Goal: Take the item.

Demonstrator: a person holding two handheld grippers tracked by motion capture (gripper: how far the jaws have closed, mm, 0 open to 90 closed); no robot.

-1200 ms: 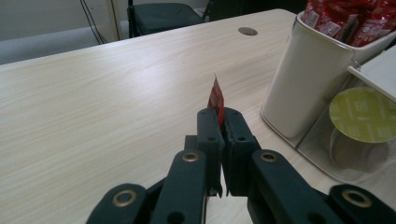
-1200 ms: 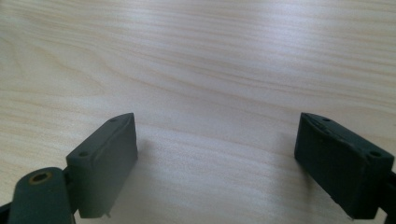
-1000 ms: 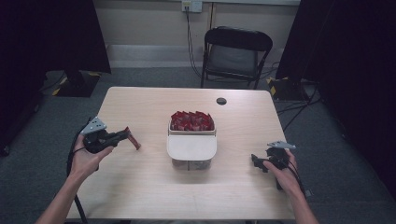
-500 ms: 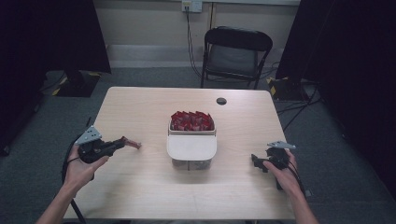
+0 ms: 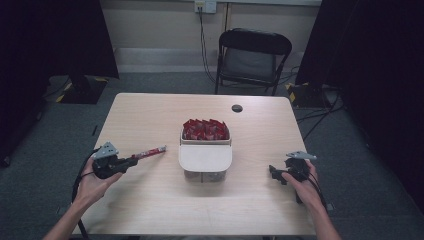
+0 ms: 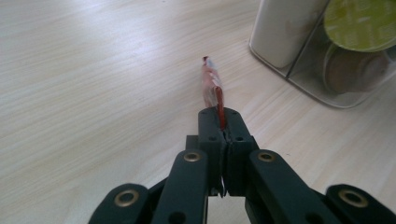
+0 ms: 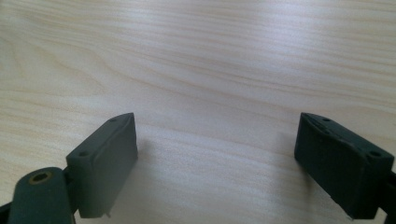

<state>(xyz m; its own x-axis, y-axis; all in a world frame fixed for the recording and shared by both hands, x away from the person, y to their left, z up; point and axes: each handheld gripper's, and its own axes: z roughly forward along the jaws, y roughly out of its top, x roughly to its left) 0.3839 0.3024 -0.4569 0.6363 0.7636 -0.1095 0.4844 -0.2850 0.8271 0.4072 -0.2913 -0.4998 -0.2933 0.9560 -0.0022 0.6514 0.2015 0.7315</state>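
Your left gripper (image 5: 131, 161) sits low over the left side of the wooden table (image 5: 150, 115). Its jaws are pressed together on one end of a thin red sachet (image 6: 213, 87), which sticks out ahead toward the container and appears to slope down so its far tip is at or just above the tabletop. Only that end is pinched, so the sachet could swing, bend or slip free if you move fast or drag the tip across the wood.

At the table's centre stands a white container (image 5: 205, 159) with a clear lower section; its open top tray holds many red sachets (image 5: 205, 129). In the left gripper view a round green-lidded pod (image 6: 360, 23) shows behind the clear wall. A careless sweep toward it could knock the container or scatter the packed sachets.

Your right gripper (image 5: 273, 173) rests well apart on the right side, its jaws spread wide over bare wood and holding nothing. It poses little risk unless it is bumped.
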